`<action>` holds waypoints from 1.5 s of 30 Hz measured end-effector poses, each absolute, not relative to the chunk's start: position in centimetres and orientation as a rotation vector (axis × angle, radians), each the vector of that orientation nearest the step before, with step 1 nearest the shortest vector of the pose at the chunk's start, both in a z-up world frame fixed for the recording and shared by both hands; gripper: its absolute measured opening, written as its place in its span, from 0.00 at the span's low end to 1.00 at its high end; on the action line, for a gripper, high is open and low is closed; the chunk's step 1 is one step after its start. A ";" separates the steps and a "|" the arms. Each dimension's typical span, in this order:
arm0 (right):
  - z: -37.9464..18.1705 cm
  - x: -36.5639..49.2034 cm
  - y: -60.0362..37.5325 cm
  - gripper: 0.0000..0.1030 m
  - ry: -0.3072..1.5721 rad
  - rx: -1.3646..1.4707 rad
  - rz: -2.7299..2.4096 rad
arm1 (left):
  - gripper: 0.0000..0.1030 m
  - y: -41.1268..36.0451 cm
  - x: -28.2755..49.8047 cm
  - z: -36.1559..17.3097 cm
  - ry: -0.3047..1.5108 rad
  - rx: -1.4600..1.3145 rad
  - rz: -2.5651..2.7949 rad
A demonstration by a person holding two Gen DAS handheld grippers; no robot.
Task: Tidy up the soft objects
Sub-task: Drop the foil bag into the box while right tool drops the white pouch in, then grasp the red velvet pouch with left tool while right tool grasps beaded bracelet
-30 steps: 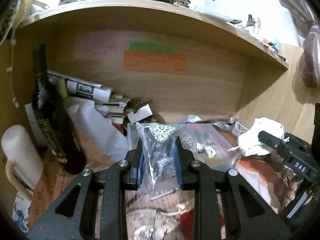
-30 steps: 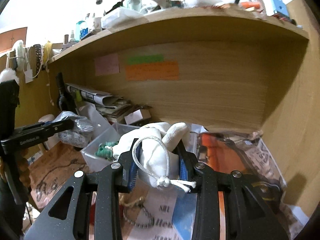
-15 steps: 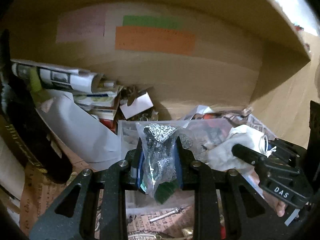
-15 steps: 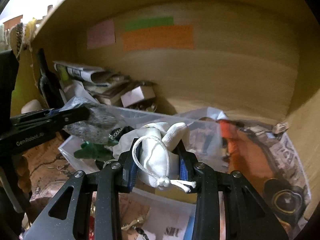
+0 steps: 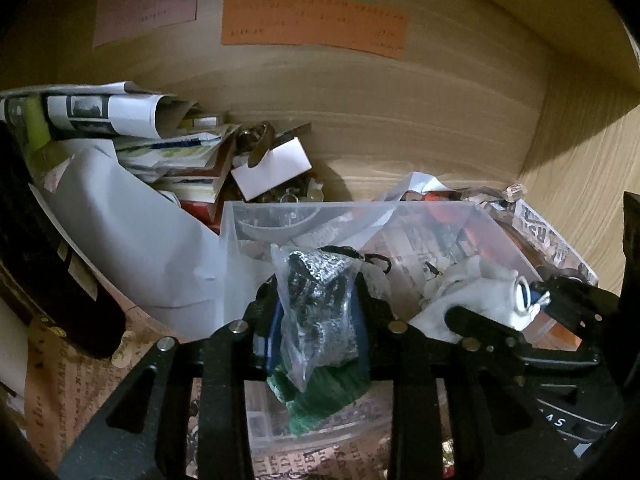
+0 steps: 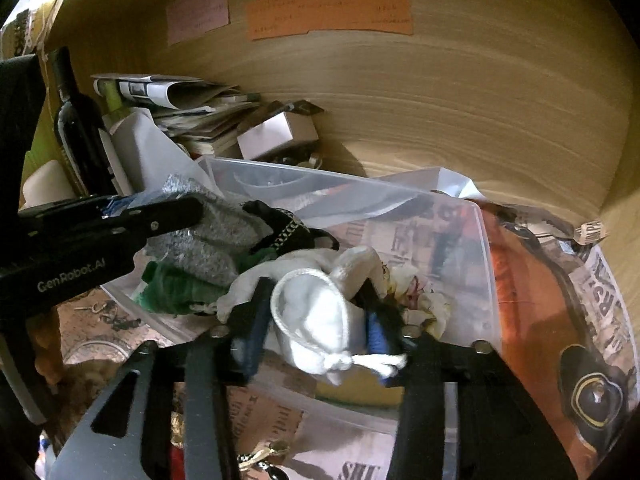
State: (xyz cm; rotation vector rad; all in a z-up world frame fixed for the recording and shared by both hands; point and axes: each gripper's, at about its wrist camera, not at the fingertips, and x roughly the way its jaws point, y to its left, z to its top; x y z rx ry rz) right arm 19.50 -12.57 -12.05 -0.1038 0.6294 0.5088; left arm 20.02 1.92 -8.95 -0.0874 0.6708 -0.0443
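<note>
While the left gripper [image 5: 318, 312] is pinched on a clear plastic bag of grey-black knit [image 5: 316, 304] and the right gripper [image 6: 316, 322] on a white drawstring cloth pouch [image 6: 316, 316], both loads are held over the translucent plastic bin [image 6: 486, 264]. If released together, the pouch cord may be snagged on a finger, or the bag may be dropped outside the near wall.
</note>
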 end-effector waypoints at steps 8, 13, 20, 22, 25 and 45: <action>-11.3 18.7 -12.8 0.74 0.601 -0.114 0.486 | 0.59 2.5 17.4 -7.1 0.613 -0.109 -0.022; -9.8 16.6 -14.0 0.75 0.537 -0.112 0.468 | 0.71 2.3 15.0 -5.5 0.565 -0.104 -0.028; -8.4 12.8 -16.4 0.81 0.460 -0.094 0.442 | 0.82 0.9 12.0 -5.6 0.586 -0.086 -0.078; -8.6 12.0 -16.9 0.81 0.457 -0.085 0.440 | 0.82 0.6 11.5 -6.0 0.601 -0.085 -0.088; -9.2 11.1 -17.6 0.81 0.464 -0.079 0.432 | 0.82 -0.3 10.8 -7.1 0.640 -0.089 -0.111; -16.6 10.2 -16.8 0.77 0.696 -0.117 0.545 | 0.63 -3.7 10.9 -15.1 0.894 -0.139 -0.219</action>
